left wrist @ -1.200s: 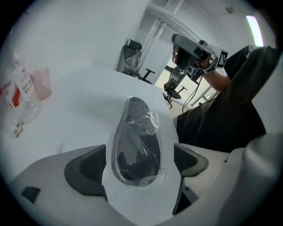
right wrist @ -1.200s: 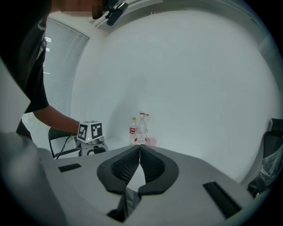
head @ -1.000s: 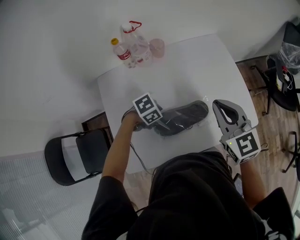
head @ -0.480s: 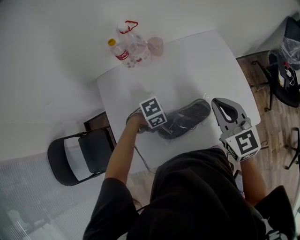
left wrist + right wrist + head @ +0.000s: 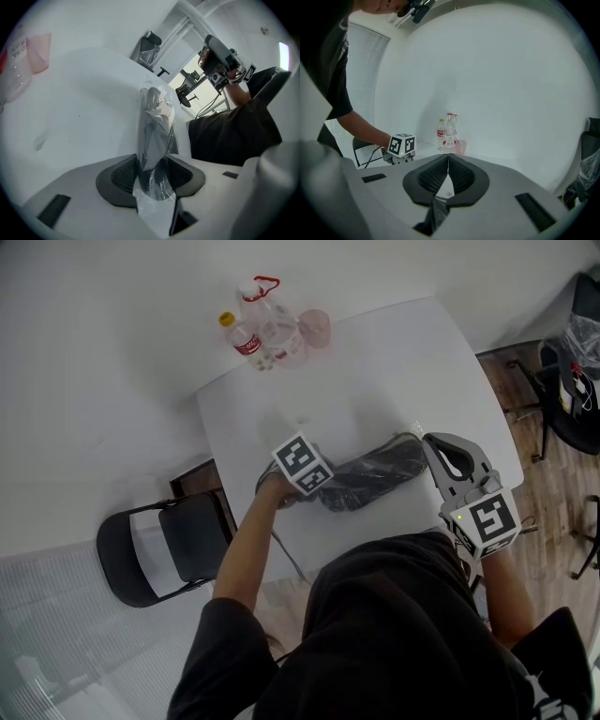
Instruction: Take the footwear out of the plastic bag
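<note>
Closing the left gripper (image 5: 152, 161) on the near end of the dark shoe (image 5: 370, 472) through the clear plastic bag (image 5: 152, 211), low over the white table (image 5: 375, 371) in front of the person. Pinching what looks like a fold of that film in the shut right gripper (image 5: 448, 159) at the bag's far end. Best done by keeping that pinch on film alone, squeezing the shoe firmly but without crushing it, and drawing the two ends apart slowly, lest the bag bunch or tear.
</note>
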### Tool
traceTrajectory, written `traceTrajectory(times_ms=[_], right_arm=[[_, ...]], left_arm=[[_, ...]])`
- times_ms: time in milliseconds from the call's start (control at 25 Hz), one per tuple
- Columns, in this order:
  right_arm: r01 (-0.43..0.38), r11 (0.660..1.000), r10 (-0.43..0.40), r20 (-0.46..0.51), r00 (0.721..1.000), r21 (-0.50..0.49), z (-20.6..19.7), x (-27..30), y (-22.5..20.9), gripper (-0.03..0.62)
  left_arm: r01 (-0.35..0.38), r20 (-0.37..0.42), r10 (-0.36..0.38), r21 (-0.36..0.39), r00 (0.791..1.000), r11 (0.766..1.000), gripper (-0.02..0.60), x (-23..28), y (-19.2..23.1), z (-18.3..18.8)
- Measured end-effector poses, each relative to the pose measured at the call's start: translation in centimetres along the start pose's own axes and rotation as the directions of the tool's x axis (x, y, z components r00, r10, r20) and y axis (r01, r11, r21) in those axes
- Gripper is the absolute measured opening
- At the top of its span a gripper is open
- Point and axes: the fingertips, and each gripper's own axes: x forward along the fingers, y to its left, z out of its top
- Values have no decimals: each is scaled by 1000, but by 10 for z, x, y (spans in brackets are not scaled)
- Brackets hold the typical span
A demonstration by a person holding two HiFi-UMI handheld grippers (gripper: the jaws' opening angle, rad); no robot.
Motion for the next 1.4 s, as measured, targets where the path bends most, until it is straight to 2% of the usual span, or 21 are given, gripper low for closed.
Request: traceTrajectory(times_ms=[120,240,360,480,560,680,800,920,1080,1200,1400], right_arm=[[5,1000,-5,-6,1000,12,-1,-2,-5,20],[8,999,-8,-4,1000,33,-3,-2,-9,20],[14,999,-14,8,1000,35,-3,-4,-13,20],[22,1000,-22,23,999,12,6,-8,-21,20],[13,1000,-12,35,999,-17,14,-12,-27,20],[-13,997,16,48,999,-71,33,-20,-39,20],[-82,987,89,47,995,-139,60,-26,-46,20],[-167,961,176,22,984,-222,90,-27,-41,21],[-276,912,274,-50,960,-304,113,-28,-25,21],[-342,877,326,-107,939,-337,121,-27,-15,21],[-396,846,370,-142,918,-357,135,-24,-8,21]], left_arm=[[-20,94,19,14,995,1000,166,-13,0,6],[-86,170,78,39,982,996,154,-29,5,10],[-145,248,121,78,961,986,149,-47,6,16],[-199,339,148,121,929,972,149,-70,-1,22],[-257,387,180,156,904,954,149,-86,-6,25],[-349,445,227,213,866,913,149,-112,-17,26],[-426,518,246,261,819,866,149,-140,-32,27],[-482,578,253,283,775,829,149,-167,-46,27],[-539,617,269,304,740,786,149,-193,-59,26],[-563,646,260,318,717,763,149,-206,-67,28],[-605,696,252,321,673,728,149,-228,-77,32]])
